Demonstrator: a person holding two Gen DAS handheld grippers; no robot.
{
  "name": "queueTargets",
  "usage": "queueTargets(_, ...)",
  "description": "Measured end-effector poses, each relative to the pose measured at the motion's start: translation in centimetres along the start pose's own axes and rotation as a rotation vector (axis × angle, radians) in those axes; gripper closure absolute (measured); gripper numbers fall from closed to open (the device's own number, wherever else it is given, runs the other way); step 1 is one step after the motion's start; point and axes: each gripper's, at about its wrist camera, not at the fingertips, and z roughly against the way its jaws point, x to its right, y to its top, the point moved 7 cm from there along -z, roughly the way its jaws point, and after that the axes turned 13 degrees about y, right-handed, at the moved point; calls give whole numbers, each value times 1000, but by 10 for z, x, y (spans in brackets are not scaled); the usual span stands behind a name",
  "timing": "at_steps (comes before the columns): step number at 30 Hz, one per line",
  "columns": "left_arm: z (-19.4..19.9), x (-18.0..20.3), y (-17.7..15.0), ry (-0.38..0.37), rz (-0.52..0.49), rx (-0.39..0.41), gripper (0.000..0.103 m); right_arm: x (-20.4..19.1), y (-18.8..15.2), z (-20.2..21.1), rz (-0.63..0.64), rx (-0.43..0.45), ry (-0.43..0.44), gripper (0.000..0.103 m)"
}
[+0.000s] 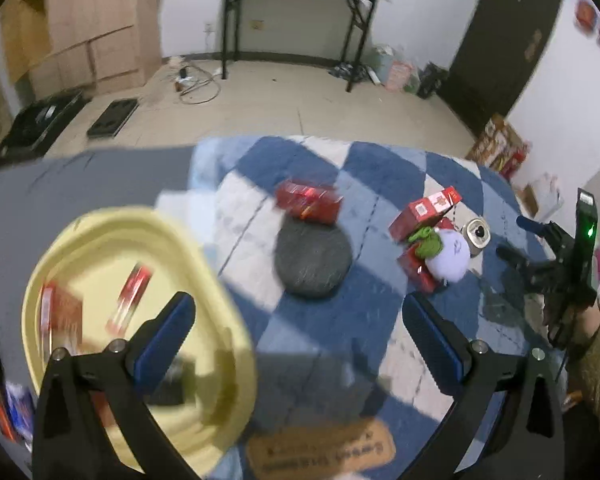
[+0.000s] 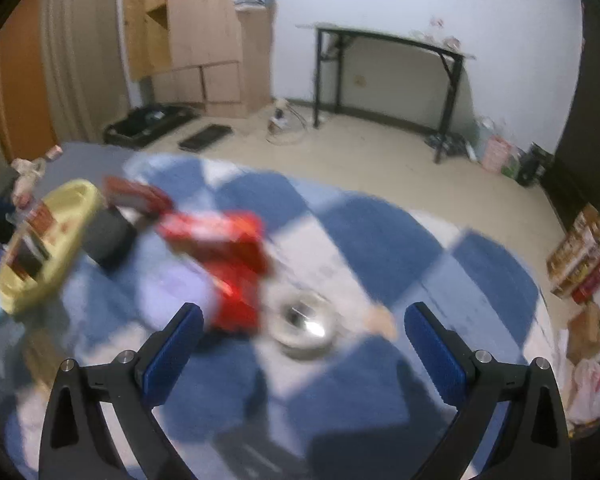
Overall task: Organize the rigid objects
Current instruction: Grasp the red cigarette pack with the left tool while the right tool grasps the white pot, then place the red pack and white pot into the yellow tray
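My left gripper (image 1: 299,304) is open and holds nothing, above a blue-and-white checked cloth (image 1: 380,168). To its left is a yellow tray (image 1: 112,216) with red boxes (image 1: 130,300) inside. Ahead lie a red box (image 1: 308,200) and a dark round disc (image 1: 312,260). Further right, more red boxes (image 1: 424,212), a white-and-green plush toy (image 1: 448,254) and a metal can (image 1: 476,236) cluster together. My right gripper (image 2: 304,312) is open and empty, hovering just over the can (image 2: 304,328), with blurred red boxes (image 2: 228,256) to the left of it.
A brown oval label (image 1: 320,452) lies on the cloth's near edge. Grey tabletop (image 1: 80,184) extends left of the cloth. Beyond the table are bare floor, a black folding table (image 1: 300,20), a wooden cabinet (image 1: 92,20) and cardboard boxes (image 1: 500,148) at right.
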Motion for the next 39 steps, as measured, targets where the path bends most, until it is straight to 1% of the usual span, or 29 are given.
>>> queueTargets(2, -10, 12, 13, 27, -69, -5, 0, 9, -15, -12, 17, -39, 11, 0)
queueTargets(3, -17, 16, 18, 27, -94, -9, 0, 10, -24, -21, 55, -67, 14, 0)
queueTargets(6, -36, 26, 38, 48, -154, -31, 0, 11, -23, -39, 128, -104, 33, 1)
queueTargets(9, -61, 30, 48, 65, -217, -74, 0, 17, -20, -52, 155, -102, 57, 2)
queueTargets(12, -79, 31, 53, 83, -246, -108, 0, 22, -13, -66, 153, -94, 76, 0)
queueTargets(15, -94, 35, 58, 63, -254, -128, 0, 30, -5, -71, 141, -67, 93, 3)
queueTargets(17, -102, 40, 61, 56, -276, -127, 0, 34, -8, -76, 126, -56, 101, 6)
queueTargets(18, -105, 42, 60, 52, -279, -127, 0, 36, -8, -77, 118, -50, 104, 10)
queueTargets(19, -109, 44, 59, 47, -280, -136, 0, 37, -8, -77, 108, -40, 104, 16)
queueTargets(20, -112, 45, 59, 50, -276, -145, 4, 39, -8, -76, 99, -31, 104, 17)
queueTargets(21, -113, 47, 60, 42, -267, -140, 7, 40, -8, -73, 92, -22, 111, 22)
queueTargets(22, -113, 49, 60, 33, -262, -138, 14, 40, -8, -70, 87, -16, 121, 28)
queueTargets(23, -112, 51, 60, 20, -256, -132, 26, 41, -8, -69, 83, -10, 130, 31)
queueTargets(24, -111, 54, 58, 12, -257, -127, 31, 40, -8, -69, 83, -8, 130, 39)
queueTargets(25, -111, 56, 57, 12, -265, -125, 40, 39, -8, -70, 90, -7, 133, 47)
queueTargets(26, -111, 58, 54, 19, -280, -121, 41, 38, -8, -69, 99, -9, 127, 49)
queueTargets(28, -108, 60, 53, 24, -279, -103, 42, 34, -8, -68, 113, -13, 114, 50)
queueTargets(31, -102, 59, 53, -4, -237, -77, 46, 33, -8, -66, 116, -11, 111, 50)
queueTargets(34, -89, 54, 54, -3, -205, -14, 46, 31, -8, -59, 121, -3, 106, 50)
queueTargets(39, -59, 43, 53, -1, -143, 56, 46, 31, -13, -44, 106, 7, 102, 50)
